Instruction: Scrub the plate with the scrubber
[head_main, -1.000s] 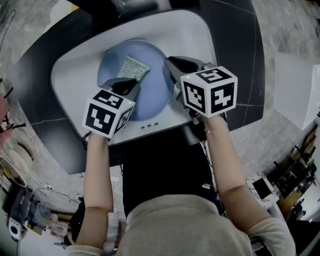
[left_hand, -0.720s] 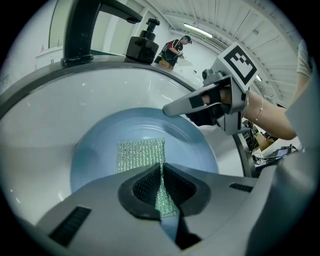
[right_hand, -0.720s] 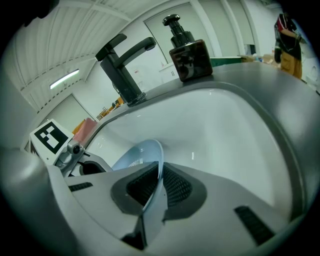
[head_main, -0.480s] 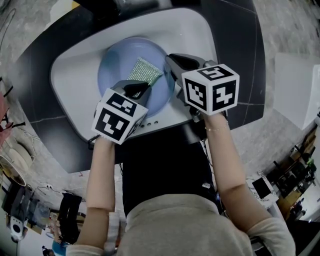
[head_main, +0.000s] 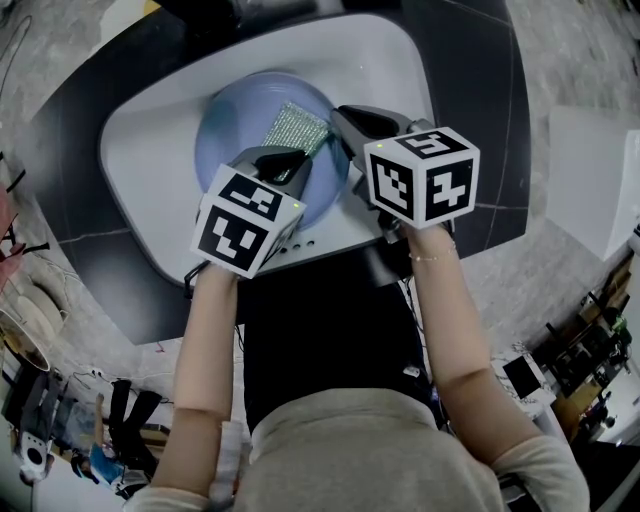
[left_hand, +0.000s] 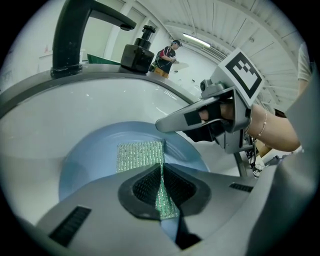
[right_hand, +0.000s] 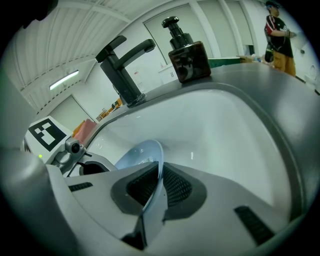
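A pale blue plate (head_main: 232, 135) (left_hand: 90, 155) (right_hand: 140, 152) lies in the white sink (head_main: 150, 120). My right gripper (head_main: 340, 125) (right_hand: 156, 187) is shut on the plate's right rim, which runs edge-on between the pads. My left gripper (head_main: 300, 155) (left_hand: 162, 187) is shut on a silvery-green mesh scrubber (head_main: 298, 128) (left_hand: 140, 156). The scrubber's free part lies flat on the plate's right half, close to the right gripper's fingers (left_hand: 185, 120).
A black faucet (left_hand: 67, 35) (right_hand: 122, 70) and a dark soap dispenser (left_hand: 137, 52) (right_hand: 187, 55) stand on the far rim of the sink. A dark counter (head_main: 480, 120) surrounds the basin. A person (left_hand: 167, 52) stands far off in the room.
My left gripper has slid the scrubber to the right across the plate, toward the right gripper. The right gripper and the plate have stayed put.
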